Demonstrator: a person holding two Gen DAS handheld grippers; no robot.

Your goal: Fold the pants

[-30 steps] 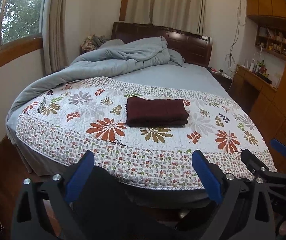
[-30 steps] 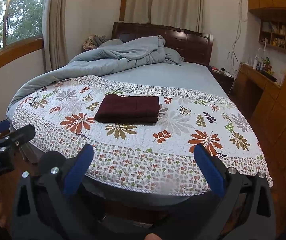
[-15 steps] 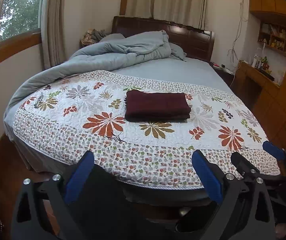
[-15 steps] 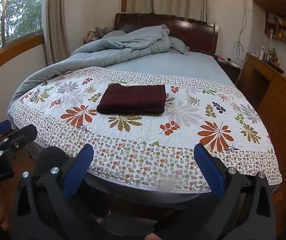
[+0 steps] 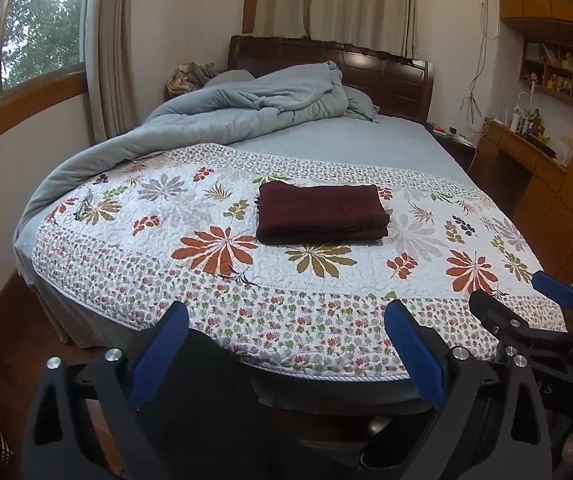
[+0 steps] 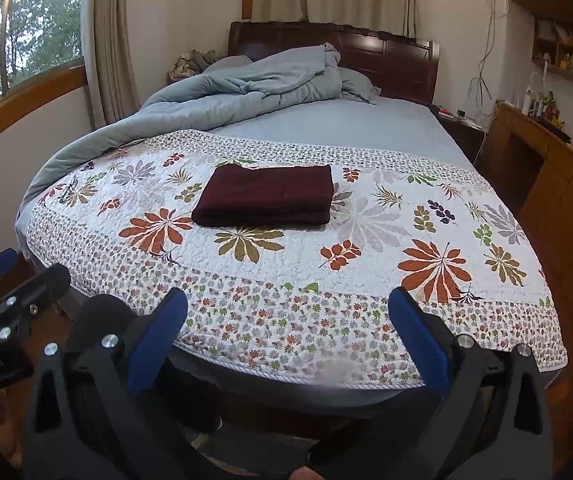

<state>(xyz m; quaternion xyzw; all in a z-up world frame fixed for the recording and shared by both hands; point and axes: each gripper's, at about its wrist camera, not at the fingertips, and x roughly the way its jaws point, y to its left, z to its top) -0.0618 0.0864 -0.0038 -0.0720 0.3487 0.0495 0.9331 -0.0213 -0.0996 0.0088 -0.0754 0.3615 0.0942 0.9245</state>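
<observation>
The dark maroon pants (image 5: 320, 213) (image 6: 266, 196) lie folded into a neat flat rectangle on the floral quilt (image 5: 166, 240) (image 6: 386, 240), near the middle of the bed. My left gripper (image 5: 288, 344) hangs open off the foot of the bed, well short of the pants, with nothing between its blue pads. My right gripper (image 6: 288, 338) is open too and holds nothing, also back beyond the quilt's near edge. Each gripper shows at the edge of the other's view, the right gripper (image 5: 542, 308) at the right and the left gripper (image 6: 2, 280) at the left.
A crumpled grey duvet (image 5: 246, 108) is bunched at the head and left side of the bed. The dark wooden headboard (image 5: 386, 76) stands behind it. A wooden desk and shelves (image 5: 534, 136) line the right wall. A window (image 5: 18, 52) is at left.
Both grippers have drawn back and tilted a little, so the bed sits slightly lower and nearer in view. The folded pants have not moved.
</observation>
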